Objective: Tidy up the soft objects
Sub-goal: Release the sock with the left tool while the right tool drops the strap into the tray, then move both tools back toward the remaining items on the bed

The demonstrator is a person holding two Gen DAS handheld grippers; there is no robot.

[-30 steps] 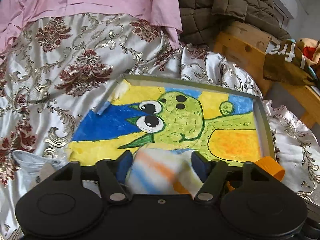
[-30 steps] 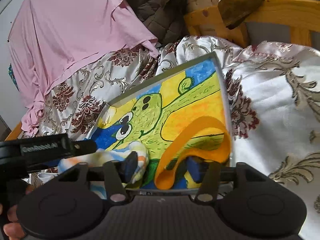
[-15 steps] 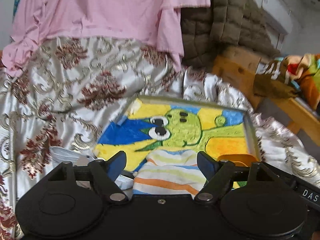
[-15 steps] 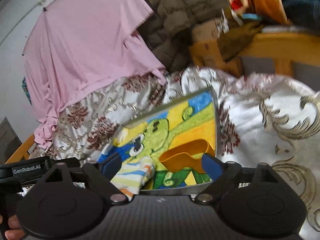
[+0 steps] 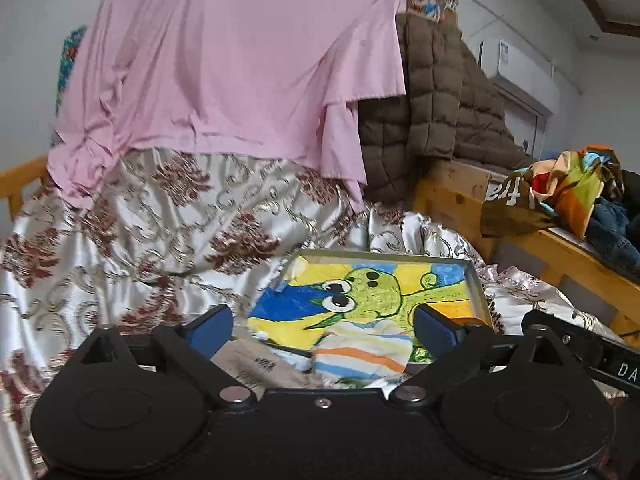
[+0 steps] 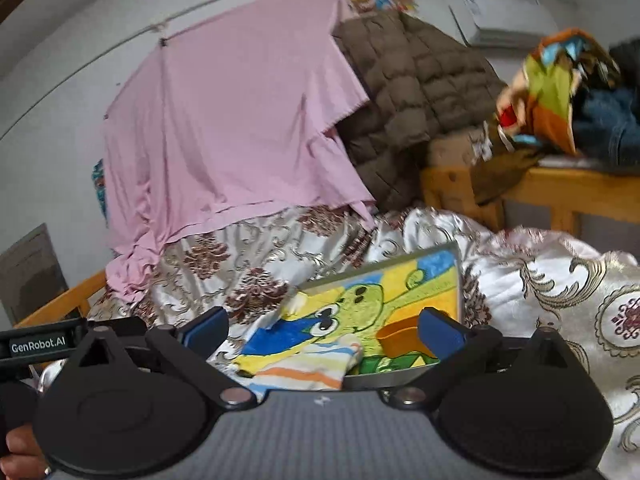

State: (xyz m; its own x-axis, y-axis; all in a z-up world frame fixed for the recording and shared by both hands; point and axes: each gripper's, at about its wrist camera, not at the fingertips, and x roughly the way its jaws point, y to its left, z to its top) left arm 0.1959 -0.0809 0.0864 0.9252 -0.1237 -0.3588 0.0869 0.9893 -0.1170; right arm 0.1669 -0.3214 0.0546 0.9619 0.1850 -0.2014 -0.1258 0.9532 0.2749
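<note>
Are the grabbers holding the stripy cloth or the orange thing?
Neither. Both jaws have just opened wide; the stripy cloth and orange thing lie loose on the painted tray.

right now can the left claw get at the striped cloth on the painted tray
Probably yes. The left claw stands open and empty, and the striped cloth lies just ahead between its fingers on the tray, with nothing over it. The orange band sits off to the right.

Striped cloth (image 5: pixel 362 354) and orange band (image 6: pixel 398 338) lying on painted tray (image 5: pixel 476 280)
</note>
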